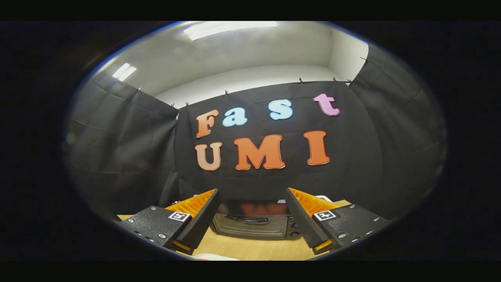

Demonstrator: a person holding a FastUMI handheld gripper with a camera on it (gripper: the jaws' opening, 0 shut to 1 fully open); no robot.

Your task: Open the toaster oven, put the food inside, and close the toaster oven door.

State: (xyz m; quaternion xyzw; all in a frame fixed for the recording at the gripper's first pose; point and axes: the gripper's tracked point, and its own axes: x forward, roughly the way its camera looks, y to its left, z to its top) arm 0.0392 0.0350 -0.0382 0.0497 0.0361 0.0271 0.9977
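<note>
A dark toaster oven (254,224) stands on the wooden table (254,248), beyond my fingers and seen through the gap between them. Its glass door looks shut, with a handle across the front and knobs at its right side. My gripper (252,196) is held above the table, open wide, with nothing between its fingers. A sliver of something white (211,257) lies on the table close below the fingers; I cannot tell what it is.
Black cloth walls close the booth behind the oven and on both sides. A small white object (324,197) peeks out behind the right finger, near the table's back edge. Bare wood lies between the oven and me.
</note>
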